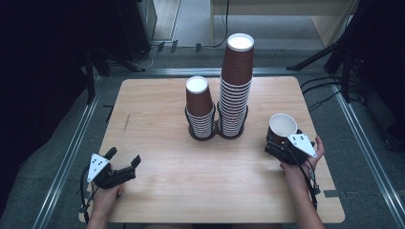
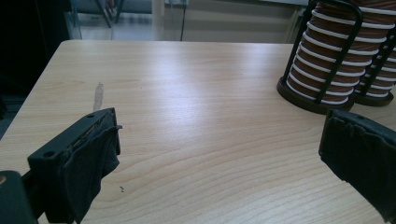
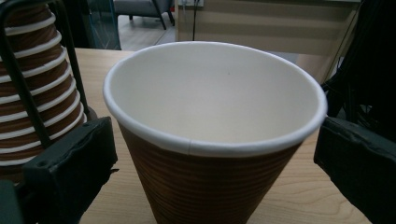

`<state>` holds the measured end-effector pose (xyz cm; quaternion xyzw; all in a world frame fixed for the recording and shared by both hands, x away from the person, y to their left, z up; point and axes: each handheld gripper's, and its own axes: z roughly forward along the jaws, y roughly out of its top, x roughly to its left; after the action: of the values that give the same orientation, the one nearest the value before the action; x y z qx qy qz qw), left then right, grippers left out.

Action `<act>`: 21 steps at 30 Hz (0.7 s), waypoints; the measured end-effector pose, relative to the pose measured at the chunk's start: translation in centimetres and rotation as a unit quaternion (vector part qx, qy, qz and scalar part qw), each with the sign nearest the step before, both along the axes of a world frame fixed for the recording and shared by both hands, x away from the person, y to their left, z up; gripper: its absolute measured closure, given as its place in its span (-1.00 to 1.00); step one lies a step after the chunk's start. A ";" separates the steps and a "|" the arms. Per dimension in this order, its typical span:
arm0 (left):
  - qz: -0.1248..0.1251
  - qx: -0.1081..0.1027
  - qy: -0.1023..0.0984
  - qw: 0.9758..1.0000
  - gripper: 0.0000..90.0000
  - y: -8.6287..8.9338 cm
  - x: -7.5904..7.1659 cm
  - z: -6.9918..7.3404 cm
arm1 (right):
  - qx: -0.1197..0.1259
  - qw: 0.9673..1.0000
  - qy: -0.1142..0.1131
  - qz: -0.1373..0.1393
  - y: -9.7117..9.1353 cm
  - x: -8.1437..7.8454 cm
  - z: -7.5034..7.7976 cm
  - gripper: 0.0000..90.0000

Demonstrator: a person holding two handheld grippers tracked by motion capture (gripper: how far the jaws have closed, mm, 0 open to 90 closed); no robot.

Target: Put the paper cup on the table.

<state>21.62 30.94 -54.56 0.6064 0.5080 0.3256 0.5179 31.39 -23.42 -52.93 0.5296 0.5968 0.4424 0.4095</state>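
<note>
Wooden table (image 1: 157, 191) from up high: the right gripper (image 1: 281, 143) sat by the cup (image 1: 282, 125) near the right edge. Left gripper (image 2: 219, 154) view: jaws spread wide over bare wood. Right gripper view: cup upright between both pads (image 3: 77, 161), though I couldn't tell if they actually pinched it.

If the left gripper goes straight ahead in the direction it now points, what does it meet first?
Probably nothing soon: the left gripper is open, with bare table ahead of it. The shorter cup stack stands right of that line, though depth is hard to judge.
</note>
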 end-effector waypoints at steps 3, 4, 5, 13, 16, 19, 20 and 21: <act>0.000 0.000 0.000 1.000 -1.00 0.0 0.0 0.0 | 0.000 1.000 -0.001 0.002 -0.3 -0.4 0.0 -1.00; 0.000 0.000 0.000 1.000 -1.00 0.0 0.0 0.0 | 0.000 1.000 -0.001 0.003 -0.4 -0.6 0.0 -1.00; -0.001 0.000 -0.001 1.000 -1.00 0.0 0.0 0.0 | -0.001 1.000 -0.003 0.003 -0.5 -0.8 0.0 -1.00; -0.002 -0.001 0.000 1.000 -1.00 0.0 0.0 0.0 | 0.000 1.000 -0.012 0.010 -1.1 -2.1 0.3 -1.00; -0.003 -0.001 0.000 1.000 -1.00 0.0 0.0 0.0 | 0.001 1.000 -0.015 0.010 -1.2 -2.6 0.5 -1.00; -0.002 0.000 0.000 1.000 -1.00 0.0 0.0 0.0 | 0.001 1.000 -0.019 0.012 -1.5 -3.1 0.6 -1.00; -0.003 0.000 0.000 1.000 -1.00 0.0 0.0 0.0 | -0.002 1.000 -0.021 0.012 -1.6 -3.3 0.7 -1.00; -0.003 0.000 0.000 1.000 -1.00 0.0 0.0 0.0 | 0.001 1.000 -0.022 0.012 -1.7 -3.5 0.7 -1.00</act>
<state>21.58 30.90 -54.58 0.6078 0.5060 0.3245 0.5189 27.94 -25.16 -52.21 0.5124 0.5937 0.4596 0.4167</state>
